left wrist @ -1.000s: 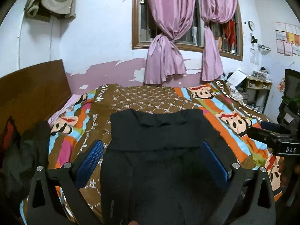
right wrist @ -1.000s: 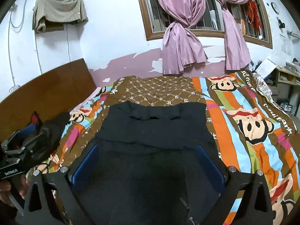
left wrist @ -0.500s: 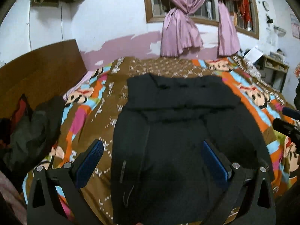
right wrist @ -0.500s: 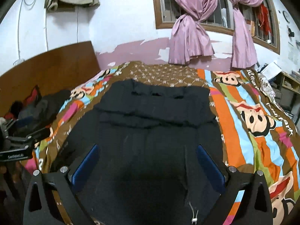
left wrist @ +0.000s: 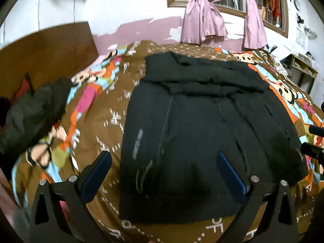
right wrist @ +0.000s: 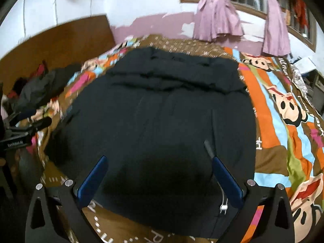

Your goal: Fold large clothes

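A large black jacket lies flat on the bed, hood end toward the window, hem toward me; it also shows in the right wrist view. My left gripper is open and empty, hovering above the hem on the jacket's left side. My right gripper is open and empty above the hem on the right side, where a zipper pull shows. The left gripper appears at the left edge of the right wrist view, and the right gripper's tips at the right edge of the left wrist view.
The bed has a colourful cartoon bedspread. A heap of dark clothes lies at the left by the wooden headboard. Pink curtains hang at the window behind. Shelves stand at the right.
Both grippers have tilted down and moved closer over the jacket; its hem edge has come into view. Both stay open.
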